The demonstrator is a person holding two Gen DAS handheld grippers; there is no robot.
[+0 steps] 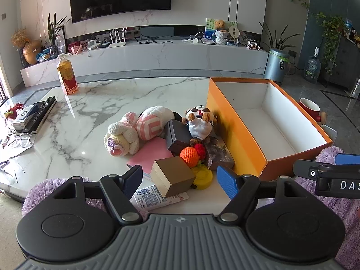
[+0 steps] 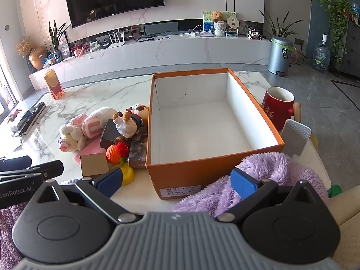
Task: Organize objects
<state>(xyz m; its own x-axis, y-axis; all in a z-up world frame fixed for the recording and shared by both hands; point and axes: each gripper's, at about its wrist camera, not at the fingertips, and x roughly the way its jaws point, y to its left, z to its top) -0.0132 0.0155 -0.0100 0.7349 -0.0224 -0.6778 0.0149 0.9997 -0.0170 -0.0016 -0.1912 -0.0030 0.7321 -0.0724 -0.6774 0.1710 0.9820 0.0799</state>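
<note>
An empty orange box [image 1: 236, 132] [image 2: 180, 168] with a white inside stands on the marble table [image 1: 90, 112]. Left of it lies a heap: a pink-and-white knitted toy [image 1: 126, 137] [image 2: 76, 132], a small bear in a white shirt [image 1: 200, 121] [image 2: 128, 123], a dark case [image 1: 177, 135], an orange knitted ball [image 1: 189, 156] [image 2: 113, 154], a tan cardboard box [image 1: 172, 175] [image 2: 94, 164] and a yellow disc [image 1: 202, 176]. My left gripper [image 1: 180, 180] stands open just in front of the tan box. My right gripper [image 2: 177, 182] is open before the orange box's near wall.
A drink bottle [image 1: 66, 76] stands at the table's far left, remotes [image 1: 40, 114] and glasses [image 1: 22, 139] at the left edge. A red mug [image 2: 279, 108] sits right of the box. Purple fluffy sleeves [image 2: 258, 175] flank the grippers. A printed packet [image 1: 155, 196] lies under the tan box.
</note>
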